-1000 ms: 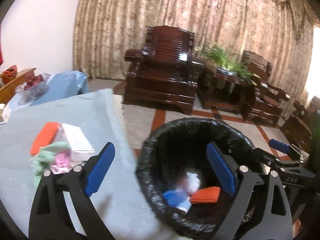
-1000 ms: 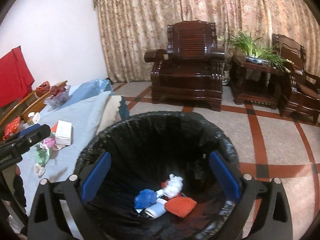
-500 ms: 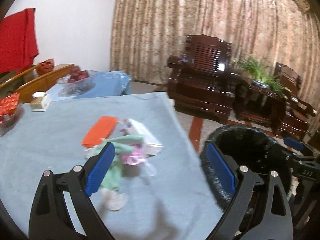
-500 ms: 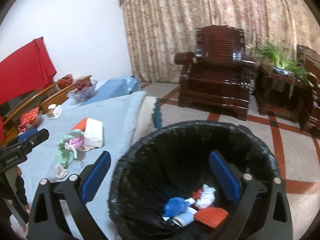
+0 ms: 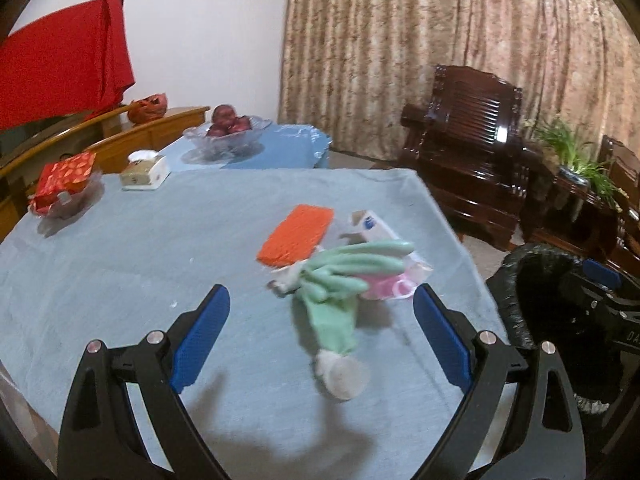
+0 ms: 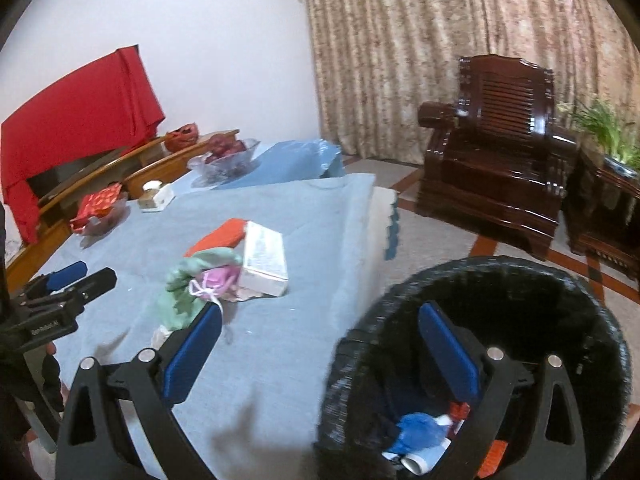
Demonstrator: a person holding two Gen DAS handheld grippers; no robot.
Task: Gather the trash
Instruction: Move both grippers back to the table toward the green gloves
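Observation:
A pile of trash lies on the blue tablecloth point(image 5: 120, 272): a green glove point(image 5: 332, 280), an orange sponge point(image 5: 296, 236), a pink mask point(image 5: 384, 286) and a white box point(image 6: 264, 258). My left gripper point(image 5: 320, 336) is open and empty, just short of the green glove. My right gripper point(image 6: 320, 344) is open and empty, over the table's edge and the black bin point(image 6: 500, 288). The bin holds blue, white and orange scraps point(image 6: 420, 432). The bin also shows in the left wrist view point(image 5: 520, 280).
At the table's far side stand a glass fruit bowl point(image 5: 226, 136), a tissue box point(image 5: 144, 170) and a red packet in a dish point(image 5: 64, 184). Dark wooden armchairs point(image 5: 472, 152) and a plant stand point(image 5: 576, 184) are beyond the bin.
Both grippers have swung left, away from over the bin toward the table. The trash pile has come in front of my left gripper. Both stay open.

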